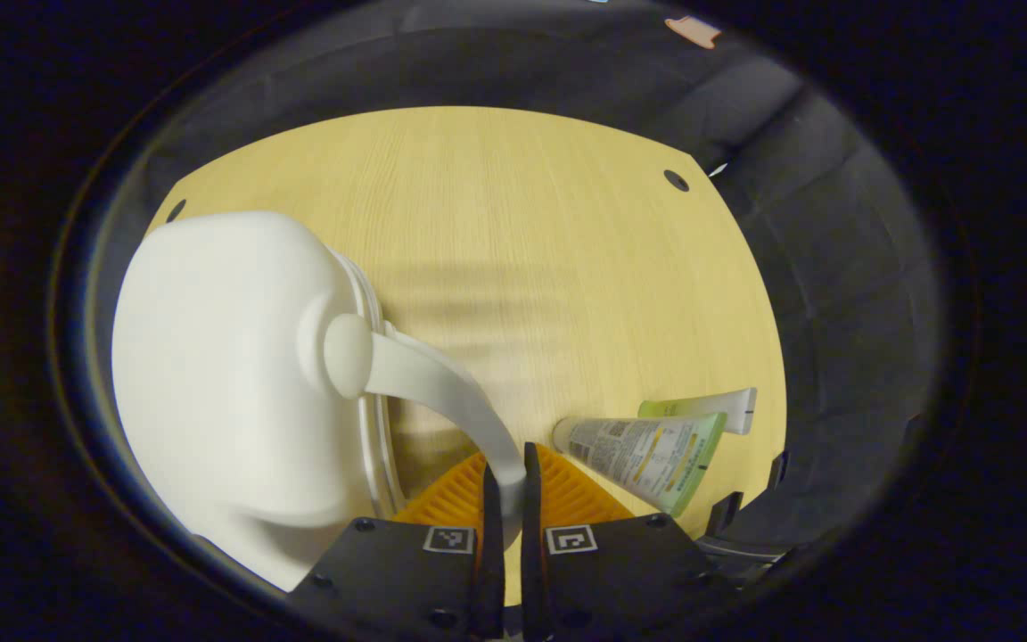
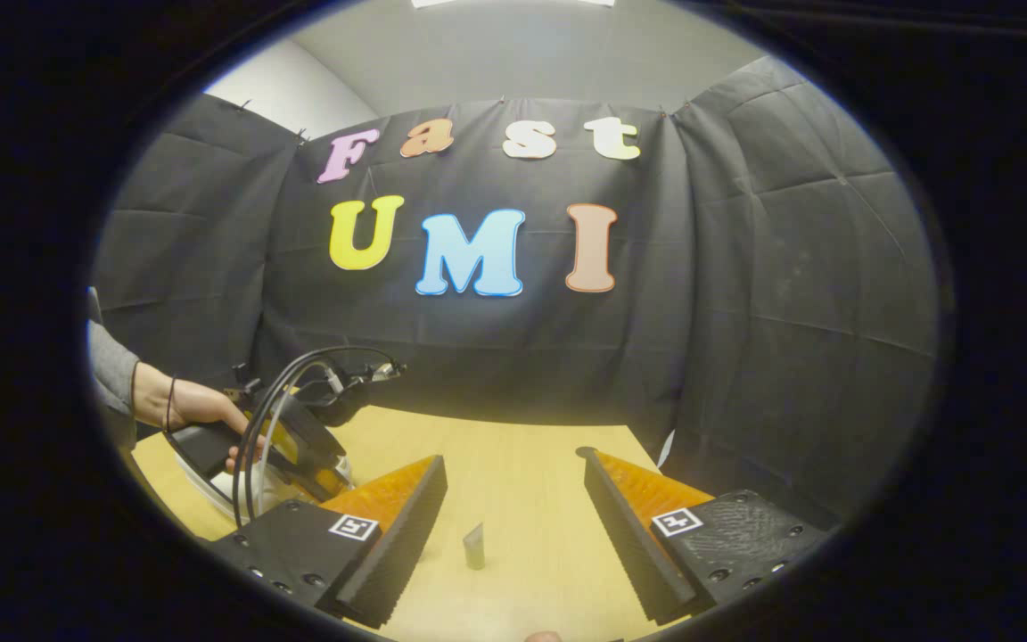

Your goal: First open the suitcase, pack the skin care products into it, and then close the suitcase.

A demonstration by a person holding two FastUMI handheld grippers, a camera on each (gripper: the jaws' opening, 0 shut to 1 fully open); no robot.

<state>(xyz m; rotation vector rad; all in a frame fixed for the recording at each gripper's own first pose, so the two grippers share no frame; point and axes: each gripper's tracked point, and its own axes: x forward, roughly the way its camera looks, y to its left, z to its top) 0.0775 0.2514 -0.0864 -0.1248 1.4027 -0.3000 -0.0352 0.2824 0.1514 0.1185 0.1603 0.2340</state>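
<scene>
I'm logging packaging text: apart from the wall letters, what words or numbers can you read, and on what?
Front tube: label print too blurred to read.
Rear tube: nothing legible.
Suitcase: blank.
Left gripper, right gripper: square coded markers, no words.

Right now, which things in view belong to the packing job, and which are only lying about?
Belong to the job:
- white suitcase, its handle clamped in the left gripper
- two skin care tubes on the table
- right gripper, open

Lying about:
- nothing else that I can see
</scene>
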